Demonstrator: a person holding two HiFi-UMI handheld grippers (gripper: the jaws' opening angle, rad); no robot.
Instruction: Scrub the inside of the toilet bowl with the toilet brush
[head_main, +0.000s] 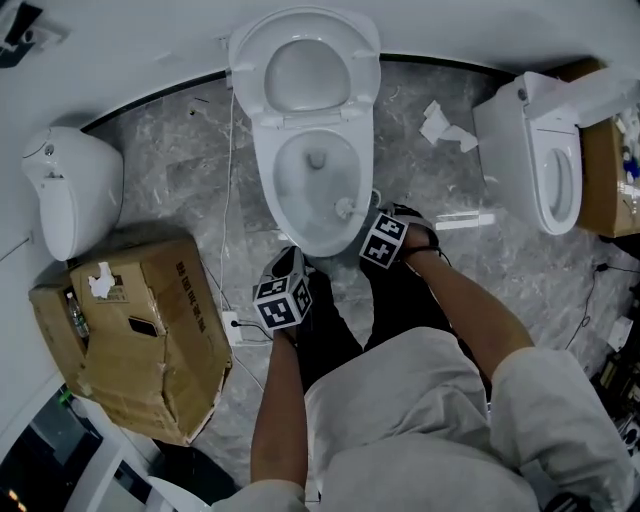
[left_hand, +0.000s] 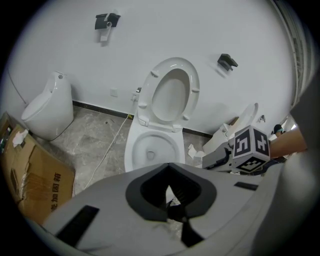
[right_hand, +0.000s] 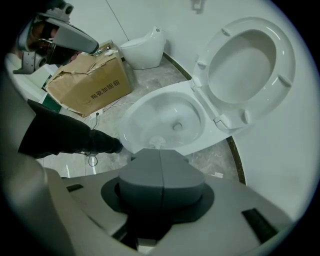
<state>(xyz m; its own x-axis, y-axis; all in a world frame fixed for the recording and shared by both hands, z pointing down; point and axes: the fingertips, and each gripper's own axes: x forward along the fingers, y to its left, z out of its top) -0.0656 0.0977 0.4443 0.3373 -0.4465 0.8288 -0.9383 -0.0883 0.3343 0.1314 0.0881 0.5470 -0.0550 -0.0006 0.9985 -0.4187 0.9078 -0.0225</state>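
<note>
The white toilet (head_main: 312, 235) stands in the middle of the head view with seat and lid (head_main: 305, 72) raised. The white brush head (head_main: 345, 208) rests low on the right inside wall of the bowl (head_main: 300, 180). My right gripper (head_main: 373, 228) hangs over the bowl's front right rim, pointing down. In the right gripper view its jaws (right_hand: 160, 167) are pressed together and hide the handle, with the brush head (right_hand: 156, 141) just beyond them. My left gripper (head_main: 288, 266) hovers at the bowl's front left, slightly open with nothing in it (left_hand: 170, 192).
A battered cardboard box (head_main: 140, 330) sits on the floor at the left, with a white fixture (head_main: 70, 190) behind it. A second toilet (head_main: 545, 165) stands at the right, with crumpled paper (head_main: 445, 128) near it. A white cable (head_main: 230, 200) runs to a power strip (head_main: 233, 328).
</note>
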